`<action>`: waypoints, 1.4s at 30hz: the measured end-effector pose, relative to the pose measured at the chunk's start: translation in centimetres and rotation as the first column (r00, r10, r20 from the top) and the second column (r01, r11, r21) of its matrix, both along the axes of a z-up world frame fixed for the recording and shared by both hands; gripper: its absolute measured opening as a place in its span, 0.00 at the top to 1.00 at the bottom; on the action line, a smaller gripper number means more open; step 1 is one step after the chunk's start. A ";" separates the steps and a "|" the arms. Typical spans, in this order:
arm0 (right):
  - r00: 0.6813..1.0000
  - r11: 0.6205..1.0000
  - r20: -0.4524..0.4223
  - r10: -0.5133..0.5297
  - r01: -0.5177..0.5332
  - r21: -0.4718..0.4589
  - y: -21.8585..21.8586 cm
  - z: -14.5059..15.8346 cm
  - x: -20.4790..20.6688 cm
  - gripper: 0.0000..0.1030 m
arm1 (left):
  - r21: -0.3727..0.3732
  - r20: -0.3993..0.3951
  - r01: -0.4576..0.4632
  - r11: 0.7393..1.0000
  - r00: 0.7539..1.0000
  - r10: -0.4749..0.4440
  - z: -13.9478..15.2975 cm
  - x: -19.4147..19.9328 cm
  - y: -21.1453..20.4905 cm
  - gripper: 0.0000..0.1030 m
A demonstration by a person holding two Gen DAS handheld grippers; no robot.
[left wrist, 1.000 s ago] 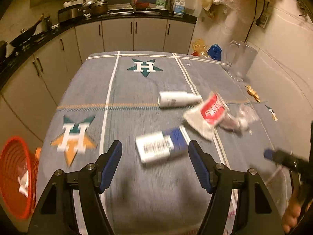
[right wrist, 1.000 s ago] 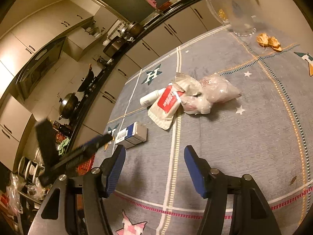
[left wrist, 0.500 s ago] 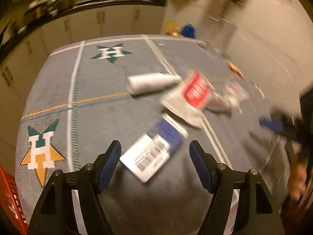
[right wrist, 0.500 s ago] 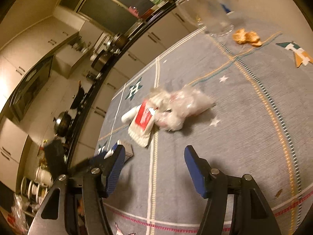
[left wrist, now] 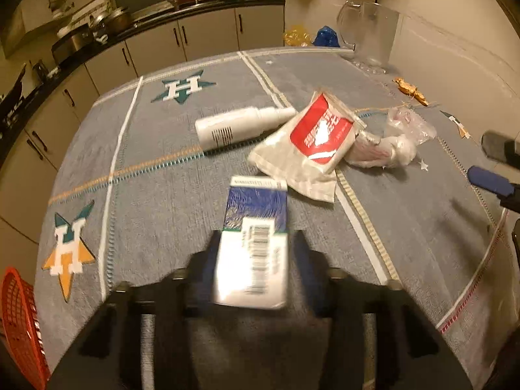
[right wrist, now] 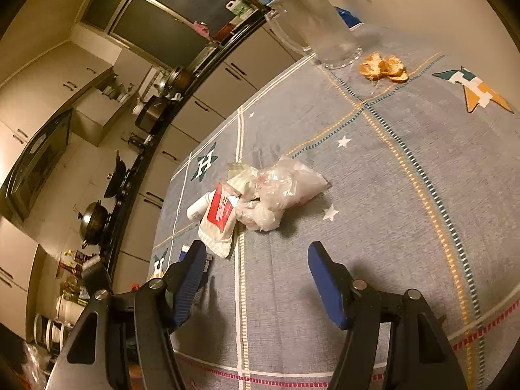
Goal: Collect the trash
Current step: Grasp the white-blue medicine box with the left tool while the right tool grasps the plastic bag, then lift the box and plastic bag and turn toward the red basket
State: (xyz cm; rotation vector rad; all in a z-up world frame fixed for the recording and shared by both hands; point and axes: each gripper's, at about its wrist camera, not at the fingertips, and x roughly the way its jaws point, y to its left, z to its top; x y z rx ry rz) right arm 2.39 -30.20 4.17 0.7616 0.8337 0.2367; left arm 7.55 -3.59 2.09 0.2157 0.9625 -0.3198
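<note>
In the left wrist view, the left tongs (left wrist: 253, 266) are sitting low over the grey patterned surface (left wrist: 156, 195), and a blue-and-white box (left wrist: 255, 243) is lying lengthwise between the two fingers. The jaws have just been closing in on it; both blurred fingers are lying right against the box's long sides, so they are probably gripping it, though the blur is hiding the contact. Beyond the box a white bottle (left wrist: 240, 126) is lying on its side, just beside a white pouch with a red label (left wrist: 312, 143) and a crumpled clear plastic bag (left wrist: 393, 143). A glass pitcher (left wrist: 370, 35) is standing at the far corner, a red basket (left wrist: 19, 321) is showing at the lower left edge, and the right tongs are poking in from the right edge.

In the right wrist view, the right tongs (right wrist: 256, 279) are hovering partly open and gripping nothing, jaws standing well apart over bare cloth. The pouch (right wrist: 219, 221), plastic bag (right wrist: 282, 191) and bottle (right wrist: 198, 208) are lying ahead in one cluster. Orange scraps (right wrist: 383, 68) are lying near the pitcher (right wrist: 318, 22).
</note>
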 end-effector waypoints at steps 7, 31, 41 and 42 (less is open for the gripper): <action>0.998 0.995 -0.051 -0.032 0.027 -0.092 1.4 1.1 2.6 0.29 | -0.061 0.024 -0.038 0.997 0.999 0.039 -0.2 -0.2 1.2 0.68; 0.999 0.955 0.023 -0.041 0.046 -0.293 4.1 -0.4 6.2 0.67 | -0.094 0.073 -0.100 0.991 0.992 0.107 -0.5 0.5 2.9 0.68; 0.970 0.916 0.206 0.132 -0.041 -0.398 9.1 2.6 3.9 0.67 | -0.074 0.125 -0.124 0.990 0.983 0.133 0.0 0.2 3.3 0.68; 0.969 0.914 0.203 0.143 -0.051 -0.402 9.4 2.4 3.8 0.67 | -0.069 0.135 -0.128 0.989 0.981 0.137 0.1 0.0 3.4 0.68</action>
